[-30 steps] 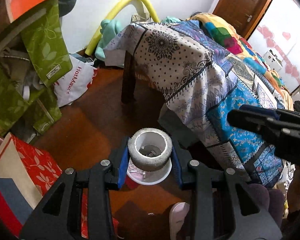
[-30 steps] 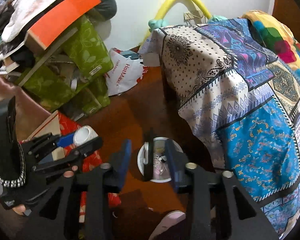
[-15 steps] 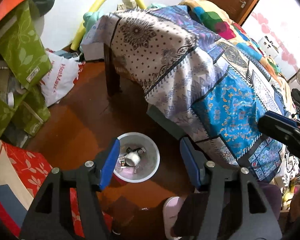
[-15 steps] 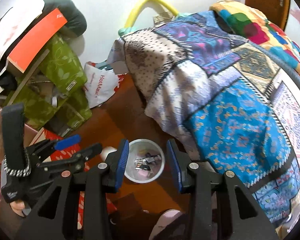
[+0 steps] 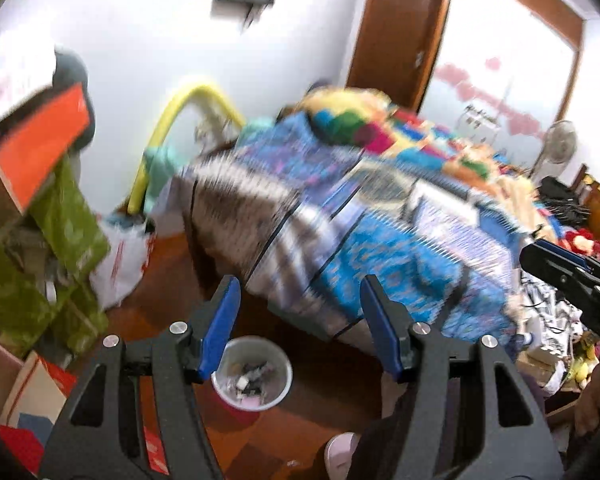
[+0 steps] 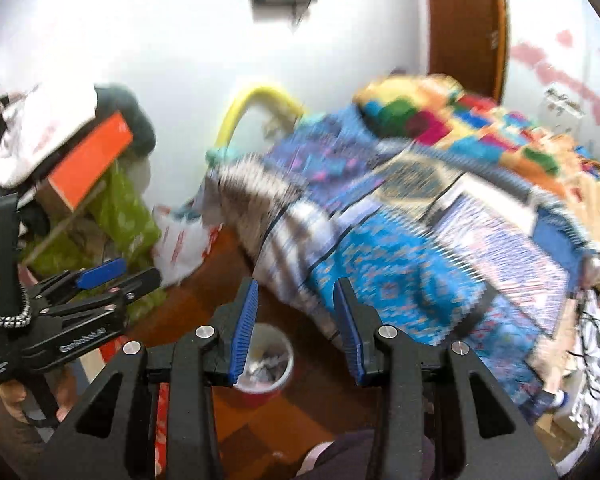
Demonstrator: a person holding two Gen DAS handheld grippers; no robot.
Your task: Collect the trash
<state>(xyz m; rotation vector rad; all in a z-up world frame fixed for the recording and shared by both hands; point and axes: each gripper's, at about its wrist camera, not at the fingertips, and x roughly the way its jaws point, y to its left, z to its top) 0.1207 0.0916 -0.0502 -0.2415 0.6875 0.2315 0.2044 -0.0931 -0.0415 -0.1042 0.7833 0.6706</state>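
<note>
Starting with the bed [image 5: 380,240], its patchwork quilt hangs just beside the trash bin [image 5: 256,376] on the floor. Your left gripper [image 5: 300,328] and right gripper [image 6: 296,324] both hover empty, jaws wide. Its scraps look light and loose, so pinch gently at edges.

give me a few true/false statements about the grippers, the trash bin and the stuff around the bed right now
1. The left gripper is clamped on a roll of tape. False: its jaws stand wide open with nothing between them.
2. The trash bin on the wooden floor holds some litter. True.
3. The right gripper is open and empty. True.
4. The bin lies tipped on its side. False: it stands upright, mouth up.
5. A yellow hoop leans against the white wall behind the patterned bedspread. True.
</note>
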